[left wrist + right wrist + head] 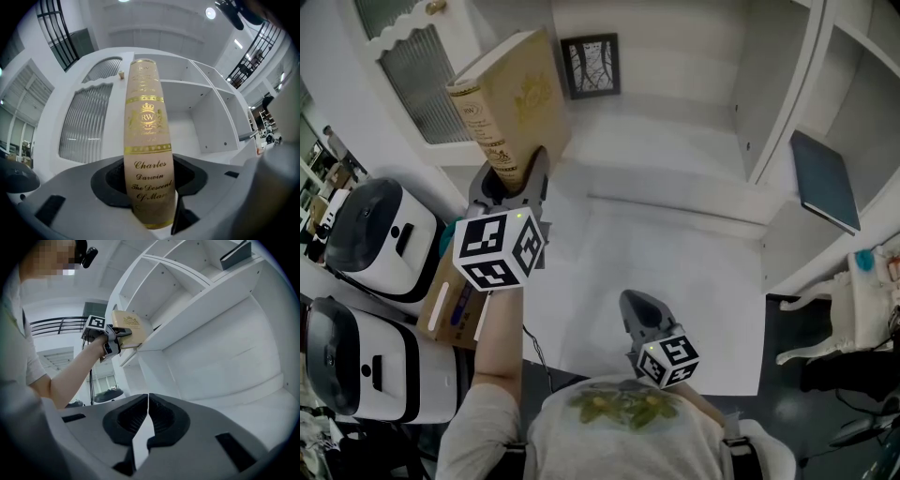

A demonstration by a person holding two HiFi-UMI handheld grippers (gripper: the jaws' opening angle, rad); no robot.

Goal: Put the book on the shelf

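Note:
A tan book [511, 103] with gold lettering stands upright in my left gripper [514, 183], which is shut on its lower end. In the left gripper view the book's spine [147, 150] rises between the jaws toward the white shelf unit [187, 101]. The right gripper view shows the book [129, 326] held at the edge of a shelf board [201, 301]. My right gripper [645, 319] hangs low near my body, jaws closed together with nothing between them [146, 420].
A dark blue book [825, 181] lies in a shelf compartment on the right. A framed picture [591, 66] leans at the back. Two white appliances [375, 230] and a cardboard box [455, 305] stand at the left. A cabinet door with ribbed glass [417, 80] is beside the book.

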